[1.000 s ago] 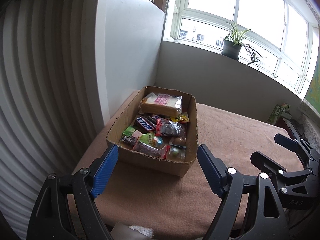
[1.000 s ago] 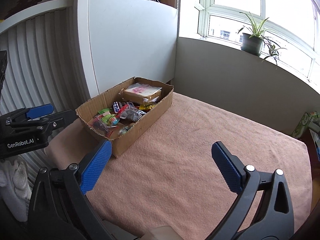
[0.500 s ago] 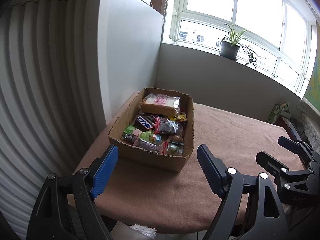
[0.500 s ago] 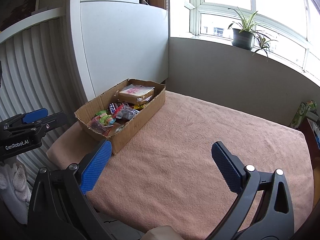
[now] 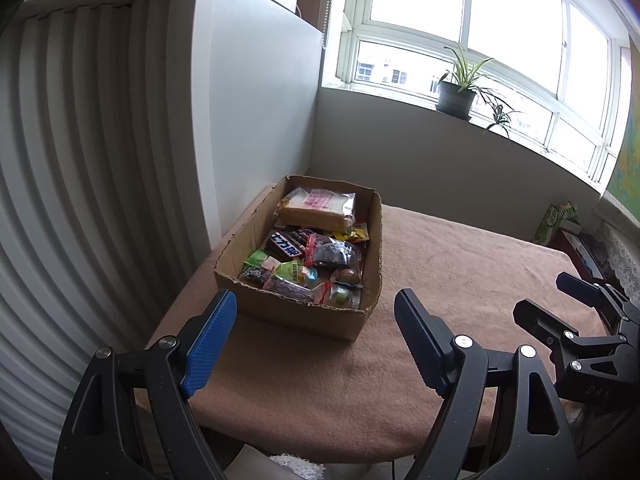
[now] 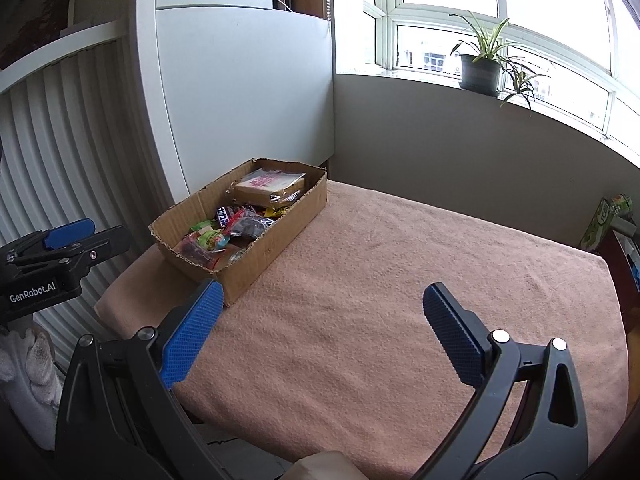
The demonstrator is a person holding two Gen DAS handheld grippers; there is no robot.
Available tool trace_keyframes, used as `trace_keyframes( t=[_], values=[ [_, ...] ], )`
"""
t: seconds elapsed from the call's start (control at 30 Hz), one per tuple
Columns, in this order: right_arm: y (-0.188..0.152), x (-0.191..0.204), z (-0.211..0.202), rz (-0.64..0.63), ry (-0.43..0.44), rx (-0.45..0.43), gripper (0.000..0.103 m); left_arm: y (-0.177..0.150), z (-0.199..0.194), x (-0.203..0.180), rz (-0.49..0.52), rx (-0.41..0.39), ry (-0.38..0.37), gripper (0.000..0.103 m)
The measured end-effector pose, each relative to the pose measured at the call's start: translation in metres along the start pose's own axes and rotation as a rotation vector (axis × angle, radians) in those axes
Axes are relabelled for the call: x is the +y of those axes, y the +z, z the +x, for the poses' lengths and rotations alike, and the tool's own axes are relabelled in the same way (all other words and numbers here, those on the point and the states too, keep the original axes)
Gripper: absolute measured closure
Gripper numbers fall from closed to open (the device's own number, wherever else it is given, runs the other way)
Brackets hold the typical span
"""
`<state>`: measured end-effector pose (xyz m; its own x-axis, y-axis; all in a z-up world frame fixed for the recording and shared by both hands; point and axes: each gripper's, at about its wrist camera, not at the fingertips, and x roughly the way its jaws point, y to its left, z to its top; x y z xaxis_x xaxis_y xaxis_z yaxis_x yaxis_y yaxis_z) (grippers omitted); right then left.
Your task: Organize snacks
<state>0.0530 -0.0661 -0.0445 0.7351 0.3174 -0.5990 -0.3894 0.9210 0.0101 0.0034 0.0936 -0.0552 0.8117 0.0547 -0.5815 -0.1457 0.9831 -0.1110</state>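
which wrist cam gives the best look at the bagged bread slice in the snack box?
Left wrist. It looks down the cardboard box, so the bread bag at the far end shows its pink label and whole top face. The right wrist view sees it from the side, smaller, with the box wall hiding its lower edge.

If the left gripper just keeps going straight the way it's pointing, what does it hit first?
Most likely the near wall of the cardboard box. The open left gripper points straight at it, with only bare tablecloth between. If it travels higher than it looks, it would pass over the rim into the snacks.
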Motion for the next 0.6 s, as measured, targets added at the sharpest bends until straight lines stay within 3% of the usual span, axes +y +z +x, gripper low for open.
trace_keyframes(
  t=[0.6],
  values=[
    [-0.0055,-0.0059,0.0072,0.021,-0.011,0.026,0.001,-0.001,0.0004,0.0002,0.001,-0.01,0.018,0.022]
  ],
)
